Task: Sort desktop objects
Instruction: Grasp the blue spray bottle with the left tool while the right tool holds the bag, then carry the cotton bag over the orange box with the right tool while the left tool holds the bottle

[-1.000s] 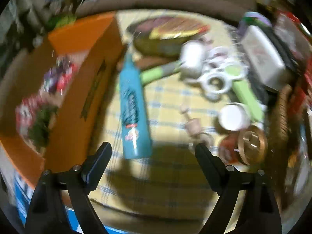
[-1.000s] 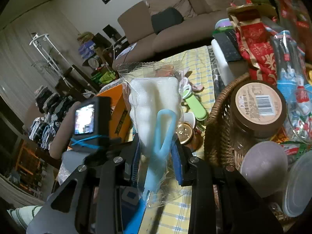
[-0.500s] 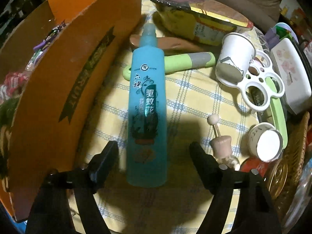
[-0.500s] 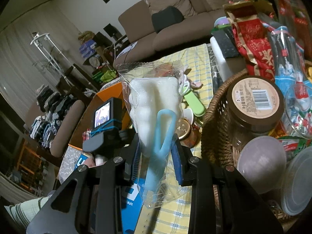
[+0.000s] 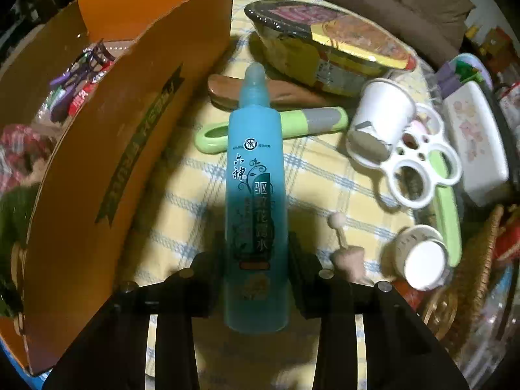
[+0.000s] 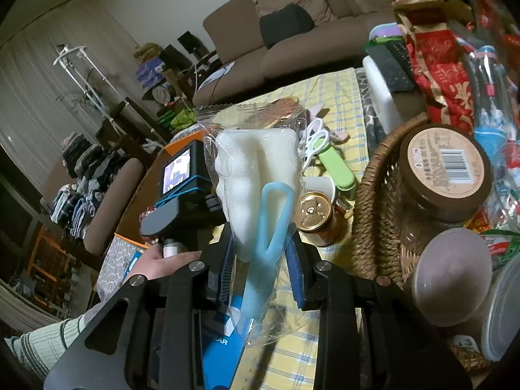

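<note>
- Left tool (image 5: pixel 256 260) is clamping the teal spray bottle (image 5: pixel 256 175), which is lying lengthwise on the surface (image 5: pixel 325 178), nozzle pointing away.
- Orange cardboard box (image 5: pixel 113 149) is walling off the bottle's left side, just beside it; a wooden peg stopper (image 5: pixel 349 255) is sitting close on the right.
- Right tool (image 6: pixel 260 256) is gripping a bagged white sponge with blue handle (image 6: pixel 260 175), held above the surface's near edge.
- Wicker basket (image 6: pixel 370 195) is crowding the right side.
- Brown sofa (image 6: pixel 292 42) is standing beyond the far edge.

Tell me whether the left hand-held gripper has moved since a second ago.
Yes. The left hand-held gripper advanced along the teal plastic spray bottle, closing on it beside the orange cardboard box.
</note>
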Action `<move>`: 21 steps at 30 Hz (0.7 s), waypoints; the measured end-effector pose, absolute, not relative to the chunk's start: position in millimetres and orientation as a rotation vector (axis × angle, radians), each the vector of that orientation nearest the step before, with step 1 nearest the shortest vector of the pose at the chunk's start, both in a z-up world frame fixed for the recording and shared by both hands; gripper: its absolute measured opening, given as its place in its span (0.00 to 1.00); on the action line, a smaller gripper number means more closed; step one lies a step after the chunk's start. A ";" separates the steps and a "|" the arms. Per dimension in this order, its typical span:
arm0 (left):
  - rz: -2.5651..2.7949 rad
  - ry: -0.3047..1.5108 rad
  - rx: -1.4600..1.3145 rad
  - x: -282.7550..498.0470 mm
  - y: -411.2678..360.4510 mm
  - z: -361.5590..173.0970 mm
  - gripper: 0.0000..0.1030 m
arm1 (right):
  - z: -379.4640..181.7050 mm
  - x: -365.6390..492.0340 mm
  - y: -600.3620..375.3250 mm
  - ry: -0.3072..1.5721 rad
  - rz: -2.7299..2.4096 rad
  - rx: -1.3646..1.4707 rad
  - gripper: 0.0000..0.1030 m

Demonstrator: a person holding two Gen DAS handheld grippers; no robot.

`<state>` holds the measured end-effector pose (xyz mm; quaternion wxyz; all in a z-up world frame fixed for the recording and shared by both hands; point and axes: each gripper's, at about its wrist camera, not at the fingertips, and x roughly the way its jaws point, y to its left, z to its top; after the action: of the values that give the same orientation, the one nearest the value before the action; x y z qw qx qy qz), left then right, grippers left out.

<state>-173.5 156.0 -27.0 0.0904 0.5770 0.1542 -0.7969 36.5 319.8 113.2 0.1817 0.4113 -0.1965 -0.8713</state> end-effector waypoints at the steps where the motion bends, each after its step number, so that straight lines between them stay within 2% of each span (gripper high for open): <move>1: -2.387 0.472 1.714 -168.9 156.0 -23.6 0.34 | 113.1 36.2 319.5 -0.555 -2.459 1.163 0.27; 5: -2.495 0.477 1.711 -145.4 162.6 -3.9 0.34 | 117.9 36.9 313.6 -0.539 -2.463 1.167 0.27; 11: -2.677 0.452 1.722 -117.4 153.4 55.7 0.34 | 135.6 36.2 299.4 -0.505 -2.495 1.163 0.27; 19: -2.860 0.356 1.688 -103.4 128.5 109.5 0.32 | 168.3 36.4 250.6 -0.430 -2.505 1.150 0.27; 20: -2.876 0.354 1.687 -98.6 119.7 117.2 0.14 | 171.6 35.5 243.3 -0.417 -2.507 1.154 0.27; 21: -2.893 0.348 1.694 -96.8 112.2 124.1 0.06 | 174.7 35.0 237.9 -0.411 -2.508 1.153 0.27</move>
<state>-96.8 112.2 124.1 -0.1140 0.4994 0.1026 -0.8527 35.0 237.9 174.7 0.1745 0.4069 -0.1452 -0.8848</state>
